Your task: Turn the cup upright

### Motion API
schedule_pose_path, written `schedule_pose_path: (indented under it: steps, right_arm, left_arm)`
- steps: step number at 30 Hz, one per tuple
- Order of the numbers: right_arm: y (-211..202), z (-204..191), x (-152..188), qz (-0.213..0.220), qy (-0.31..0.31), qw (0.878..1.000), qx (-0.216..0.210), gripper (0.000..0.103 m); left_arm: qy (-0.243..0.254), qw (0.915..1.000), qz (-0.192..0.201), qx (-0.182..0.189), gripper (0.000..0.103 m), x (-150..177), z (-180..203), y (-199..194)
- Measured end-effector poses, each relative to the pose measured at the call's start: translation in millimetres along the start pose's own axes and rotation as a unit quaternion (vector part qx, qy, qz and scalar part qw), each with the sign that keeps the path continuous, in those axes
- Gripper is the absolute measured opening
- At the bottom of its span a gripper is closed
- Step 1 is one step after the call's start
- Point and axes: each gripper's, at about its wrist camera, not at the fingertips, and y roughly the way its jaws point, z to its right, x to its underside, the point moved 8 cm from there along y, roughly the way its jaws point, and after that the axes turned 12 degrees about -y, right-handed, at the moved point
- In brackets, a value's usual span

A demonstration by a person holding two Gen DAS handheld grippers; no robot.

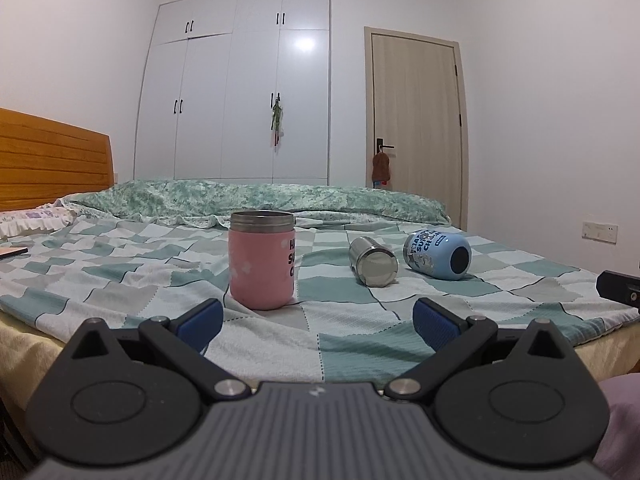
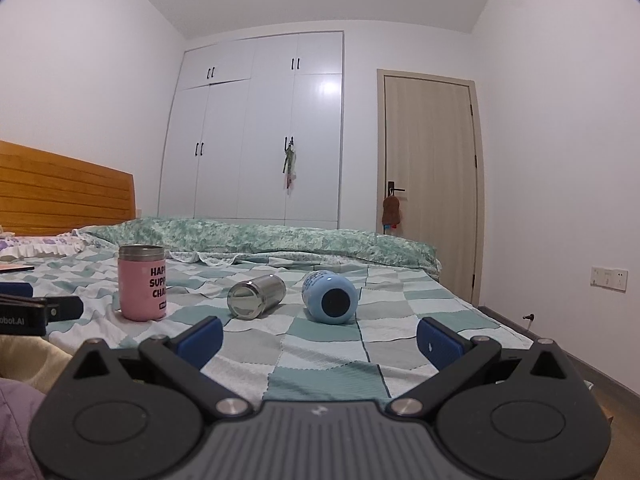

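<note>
A pink cup [image 1: 262, 260] with a steel rim stands upright on the checked bedspread [image 1: 160, 280]; it also shows in the right wrist view [image 2: 142, 283]. A steel cup [image 1: 373, 261] [image 2: 256, 296] lies on its side, base toward me. A light blue cup [image 1: 437, 254] [image 2: 330, 297] lies on its side to its right, base toward me. My left gripper [image 1: 318, 320] is open and empty, short of the pink cup. My right gripper [image 2: 320, 338] is open and empty, short of the blue cup.
The left gripper's side shows at the left edge of the right wrist view [image 2: 36, 312]. A folded green quilt [image 1: 260, 198] lies along the bed's far side. A wooden headboard [image 1: 52, 156] is at left, a wardrobe [image 1: 236, 92] and door [image 1: 416, 120] behind.
</note>
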Motion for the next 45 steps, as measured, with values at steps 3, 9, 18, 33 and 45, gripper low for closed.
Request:
schedule_pose_path:
  steps: [3, 9, 18, 33, 45]
  right_arm:
    - [-0.6, -0.2, 0.1, 0.001, 0.000, 1.000, 0.000, 0.103]
    - [-0.5, -0.8, 0.3, 0.001, 0.000, 1.000, 0.000, 0.103]
    - [-1.1, -1.2, 0.3, 0.001, 0.000, 1.000, 0.000, 0.103]
    - [-1.2, -1.9, 0.6, 0.001, 0.000, 1.000, 0.000, 0.103]
    - [-1.5, -2.3, 0.6, 0.001, 0.000, 1.000, 0.001, 0.103]
  left_arm:
    - [0.002, 1.0000, 0.001, 0.001, 0.103, -0.3, 1.0, -0.8]
    - [0.003, 1.0000, 0.003, 0.002, 0.103, -0.5, 2.3, -1.0]
    - [0.005, 1.0000, 0.005, 0.004, 0.103, -0.6, 2.0, -1.8]
    - [0.002, 0.9999, 0.015, 0.008, 0.103, -3.4, 2.3, -4.6]
    - [0.002, 0.9998, 0.014, 0.012, 0.103, -3.1, 2.2, -5.0]
